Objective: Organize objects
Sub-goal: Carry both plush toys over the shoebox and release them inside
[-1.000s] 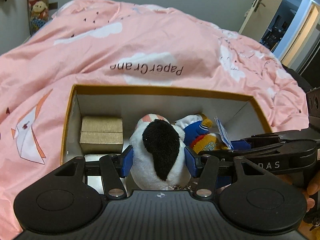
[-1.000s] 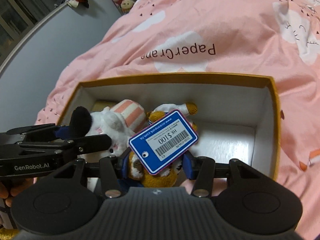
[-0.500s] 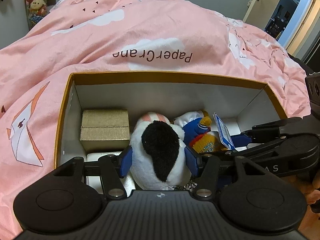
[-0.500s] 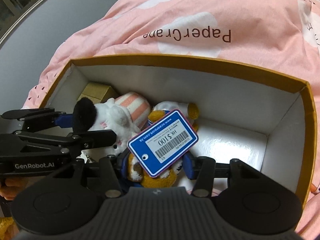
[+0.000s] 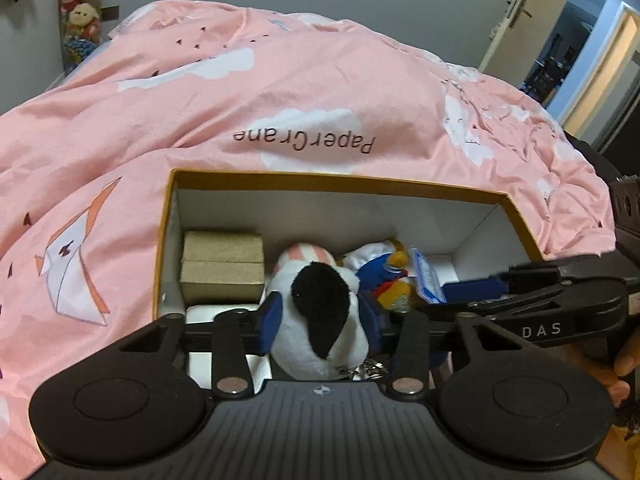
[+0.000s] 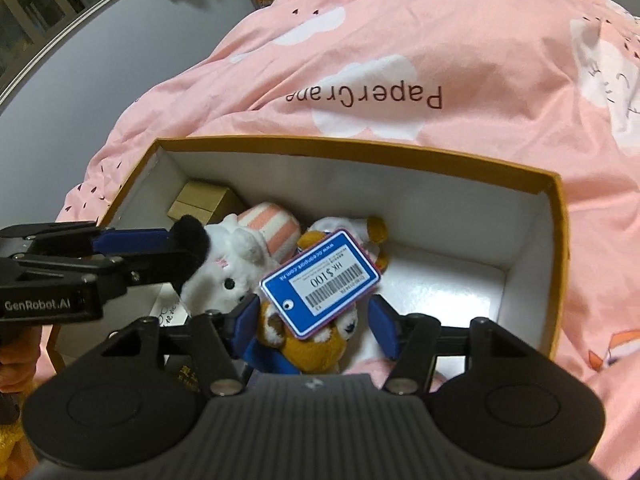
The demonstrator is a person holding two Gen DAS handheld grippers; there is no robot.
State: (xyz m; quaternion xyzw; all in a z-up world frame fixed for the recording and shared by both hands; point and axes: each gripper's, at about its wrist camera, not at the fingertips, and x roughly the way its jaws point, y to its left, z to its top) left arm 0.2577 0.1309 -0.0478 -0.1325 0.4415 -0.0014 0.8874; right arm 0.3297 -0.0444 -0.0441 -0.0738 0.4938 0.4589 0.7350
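An orange-rimmed box (image 5: pixel 332 184) with white walls lies on a pink duvet. My left gripper (image 5: pixel 320 320) has a white plush toy with a black ear (image 5: pixel 320 300) between its blue pads; the jaws are closing and squeeze its sides. In the right wrist view this gripper (image 6: pixel 160 254) comes in from the left with the white plush (image 6: pixel 232 276). My right gripper (image 6: pixel 314 326) is shut on an orange plush toy (image 6: pixel 320 348) carrying a blue price tag (image 6: pixel 320 280). Both toys hang over the inside of the box (image 6: pixel 360 156).
A small gold carton (image 5: pixel 222 268) stands in the box's left far corner, a pink-striped soft item (image 5: pixel 304 252) beside it. The box floor at the right (image 6: pixel 440 276) is bare. The duvet (image 5: pixel 280 100) surrounds the box. A hand (image 5: pixel 624 364) shows at the right edge.
The left jaws have closed in on the white plush. Both grippers have stayed over the box, the right one keeping its grip on the orange plush.
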